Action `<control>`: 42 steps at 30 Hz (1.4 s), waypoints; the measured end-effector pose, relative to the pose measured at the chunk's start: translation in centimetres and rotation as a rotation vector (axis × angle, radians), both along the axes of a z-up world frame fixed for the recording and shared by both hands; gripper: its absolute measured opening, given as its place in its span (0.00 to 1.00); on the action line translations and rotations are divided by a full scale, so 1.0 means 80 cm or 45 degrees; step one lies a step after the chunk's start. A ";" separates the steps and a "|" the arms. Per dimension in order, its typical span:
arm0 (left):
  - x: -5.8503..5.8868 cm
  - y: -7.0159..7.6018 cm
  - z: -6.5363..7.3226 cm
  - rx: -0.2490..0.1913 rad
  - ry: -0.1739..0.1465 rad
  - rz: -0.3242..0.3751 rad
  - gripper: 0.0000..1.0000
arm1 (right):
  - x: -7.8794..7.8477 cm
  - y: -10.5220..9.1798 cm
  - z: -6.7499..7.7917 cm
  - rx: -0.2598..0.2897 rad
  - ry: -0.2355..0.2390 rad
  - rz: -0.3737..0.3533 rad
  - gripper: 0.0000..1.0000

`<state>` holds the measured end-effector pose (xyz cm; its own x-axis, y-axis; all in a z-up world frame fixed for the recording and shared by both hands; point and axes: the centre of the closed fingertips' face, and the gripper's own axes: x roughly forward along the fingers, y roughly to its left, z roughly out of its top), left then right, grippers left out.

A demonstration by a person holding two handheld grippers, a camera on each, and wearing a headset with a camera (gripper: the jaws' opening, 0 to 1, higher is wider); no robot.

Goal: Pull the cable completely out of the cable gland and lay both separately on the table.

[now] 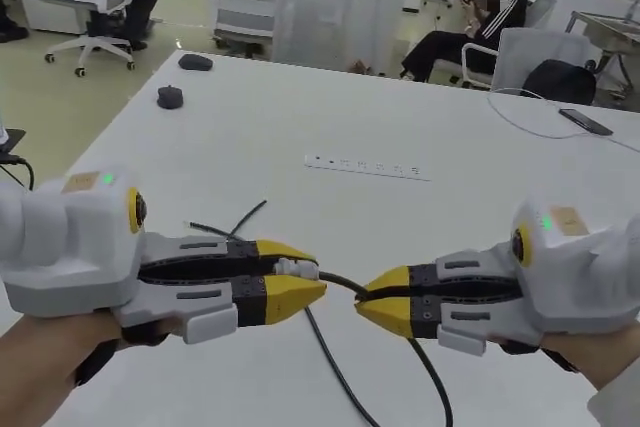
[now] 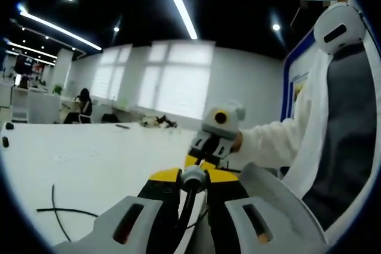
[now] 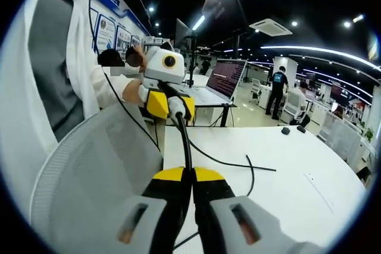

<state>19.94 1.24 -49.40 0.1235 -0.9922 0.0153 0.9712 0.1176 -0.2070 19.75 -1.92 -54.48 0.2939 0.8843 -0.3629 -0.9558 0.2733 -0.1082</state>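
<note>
Between the yellow jaws of the left gripper [image 1: 318, 275], the cable gland [image 1: 292, 268] is pinched. Just beyond it, the black cable [image 1: 338, 282] is clamped by the right gripper [image 1: 360, 301], whose jaws are pressed together on it. The two tips are held near each other above the table [image 1: 420, 117], with the cable bridging the gap, so it is judged not yet drawn free. The pull-out is left to do, then both parts are to be laid apart. The slack trails over the white tabletop; further off a power strip [image 1: 367, 167] and a mouse [image 1: 170, 97] are seen, and a seated person [image 1: 480, 22] among office chairs.
</note>
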 end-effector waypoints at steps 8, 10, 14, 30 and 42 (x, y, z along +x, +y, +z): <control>0.001 0.001 0.001 -0.008 0.011 0.005 0.16 | 0.006 -0.013 -0.022 -0.084 0.010 -0.022 0.02; 0.001 0.001 0.000 -0.008 0.013 0.004 0.16 | 0.007 -0.015 -0.026 -0.099 0.011 -0.026 0.02; 0.002 0.001 -0.001 -0.003 0.013 0.008 0.16 | 0.007 -0.018 -0.029 -0.108 0.017 -0.037 0.02; -0.002 -0.004 -0.009 0.041 -0.007 0.002 0.16 | 0.001 0.006 0.010 -0.035 0.018 -0.012 0.12; -0.007 -0.008 -0.016 0.069 -0.002 -0.025 0.17 | -0.010 0.031 0.051 0.155 -0.005 0.063 0.08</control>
